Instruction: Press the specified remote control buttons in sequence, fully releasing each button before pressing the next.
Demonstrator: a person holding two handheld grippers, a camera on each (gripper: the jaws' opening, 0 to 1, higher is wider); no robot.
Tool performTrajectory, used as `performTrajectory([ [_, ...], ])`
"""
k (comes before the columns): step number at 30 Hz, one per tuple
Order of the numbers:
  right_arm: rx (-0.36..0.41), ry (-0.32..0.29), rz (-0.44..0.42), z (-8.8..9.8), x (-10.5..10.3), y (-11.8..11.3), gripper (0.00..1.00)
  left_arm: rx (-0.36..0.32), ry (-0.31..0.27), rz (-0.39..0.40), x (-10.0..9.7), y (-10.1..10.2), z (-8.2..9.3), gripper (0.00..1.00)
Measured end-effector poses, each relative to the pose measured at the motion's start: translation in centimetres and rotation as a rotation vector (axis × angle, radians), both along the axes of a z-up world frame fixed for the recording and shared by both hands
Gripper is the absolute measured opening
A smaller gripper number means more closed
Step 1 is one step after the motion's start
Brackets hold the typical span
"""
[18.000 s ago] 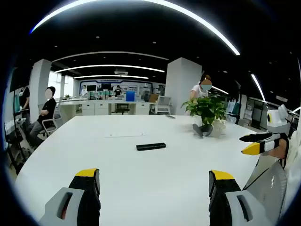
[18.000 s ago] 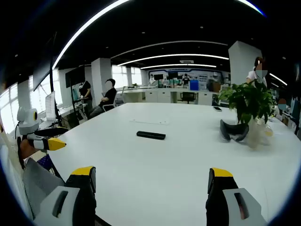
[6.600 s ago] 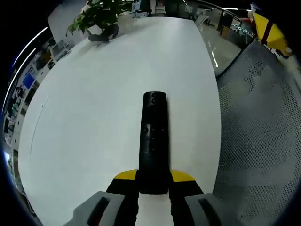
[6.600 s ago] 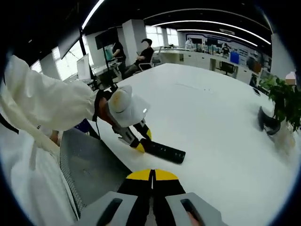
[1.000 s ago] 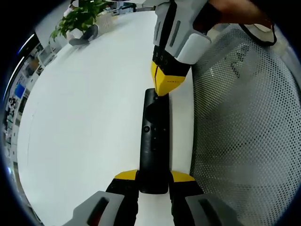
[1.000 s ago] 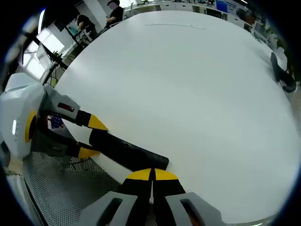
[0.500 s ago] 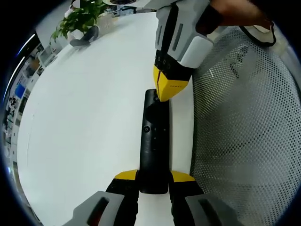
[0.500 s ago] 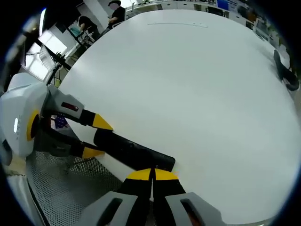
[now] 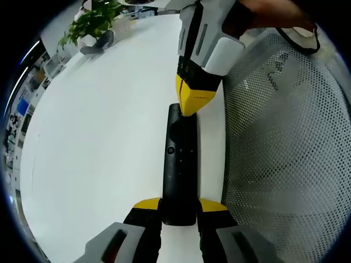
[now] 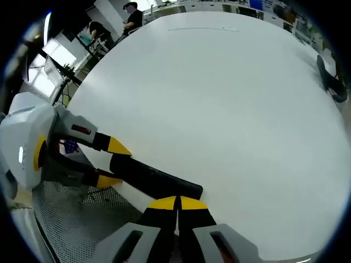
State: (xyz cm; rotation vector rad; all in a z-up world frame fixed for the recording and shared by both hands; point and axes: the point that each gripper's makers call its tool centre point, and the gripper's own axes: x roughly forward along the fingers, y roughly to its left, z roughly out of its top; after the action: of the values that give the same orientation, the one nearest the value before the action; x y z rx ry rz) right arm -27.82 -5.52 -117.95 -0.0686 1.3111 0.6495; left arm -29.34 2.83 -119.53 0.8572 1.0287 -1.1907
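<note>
A long black remote control lies lengthwise over the white table's edge, its near end clamped between my left gripper's yellow-tipped jaws. My right gripper comes down from the top of the left gripper view, shut, with its yellow tip touching the remote's far end. In the right gripper view the same remote runs from the left gripper at the left to just under my right gripper's closed yellow tips.
A grey mesh chair back stands right beside the table edge. A potted plant and a dark curved object sit at the table's far end. People sit at desks in the background.
In the last second my right gripper's tip shifted slightly over the remote's far end and came back; the remote stayed clamped in my left gripper.
</note>
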Motion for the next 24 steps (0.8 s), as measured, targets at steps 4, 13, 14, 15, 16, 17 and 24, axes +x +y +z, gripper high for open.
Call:
performTrajectory([
  [4,-0.02,0.004,0.015,-0.41,0.1,0.1,0.0,-0.003,0.0,0.004,0.0,0.0,0.01,0.24],
  [13,-0.022,0.0,-0.006,-0.39,0.15,-0.11,0.0,-0.028,0.001,0.002,0.05,0.03,0.05,0.24],
  [14,-0.023,0.0,-0.007,-0.41,0.16,-0.11,0.0,-0.031,0.001,0.001,0.05,0.03,0.06,0.24],
  [15,-0.023,0.002,-0.008,-0.41,0.19,-0.13,0.0,-0.037,0.001,0.001,0.04,0.06,0.07,0.24],
  [16,-0.023,0.006,-0.014,-0.45,0.22,-0.14,0.0,-0.042,0.0,0.002,0.04,0.07,0.07,0.24],
  [17,-0.022,0.015,-0.024,-0.45,0.26,-0.16,0.0,-0.049,-0.002,0.003,0.03,0.08,0.07,0.24],
  [24,-0.008,0.057,-0.081,-0.4,0.22,-0.19,0.0,-0.078,-0.004,0.006,0.04,0.07,0.09,0.24],
])
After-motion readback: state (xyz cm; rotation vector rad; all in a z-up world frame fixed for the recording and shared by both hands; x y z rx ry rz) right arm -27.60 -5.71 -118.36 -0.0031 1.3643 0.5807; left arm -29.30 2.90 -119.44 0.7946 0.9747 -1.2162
